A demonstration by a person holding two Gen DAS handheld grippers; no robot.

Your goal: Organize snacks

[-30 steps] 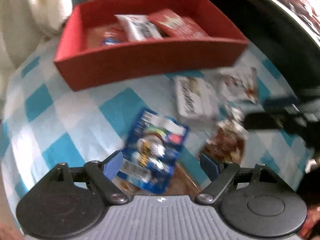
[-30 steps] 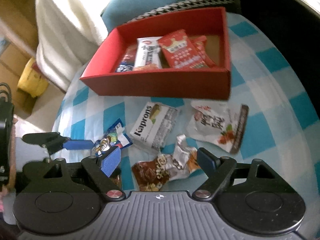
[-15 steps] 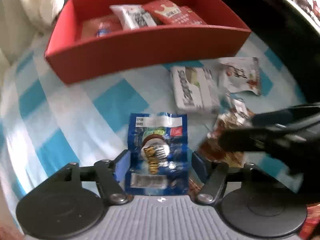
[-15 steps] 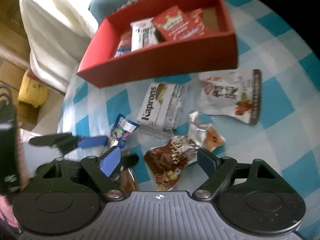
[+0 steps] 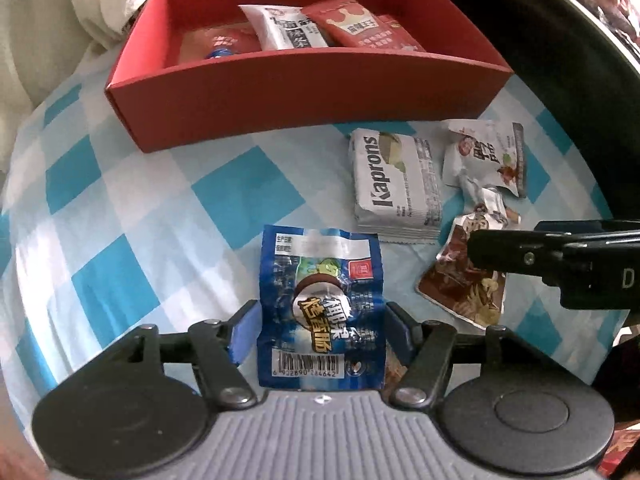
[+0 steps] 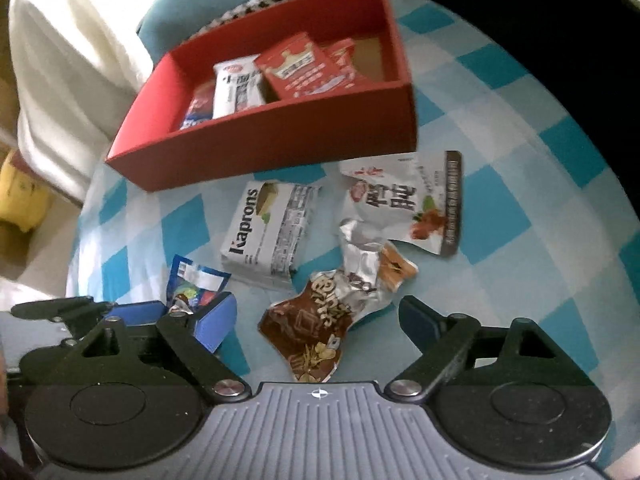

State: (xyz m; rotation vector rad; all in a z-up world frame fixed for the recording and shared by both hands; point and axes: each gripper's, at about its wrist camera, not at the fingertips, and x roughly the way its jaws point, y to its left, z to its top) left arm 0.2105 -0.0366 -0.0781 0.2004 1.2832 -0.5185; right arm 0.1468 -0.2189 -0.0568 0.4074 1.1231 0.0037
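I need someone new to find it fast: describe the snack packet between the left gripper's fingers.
Start at the red box on the blue-checked tablecloth; four loose packets lie in front of it. The blue packet lies nearest the left gripper, apart from the white Kaprons pack. It alone is blue, with a barcode at its near end.

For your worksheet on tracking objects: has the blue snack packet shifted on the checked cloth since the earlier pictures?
Yes. The blue snack packet lay tilted on the checked cloth; now it points straight toward the red box, between the left gripper pads.
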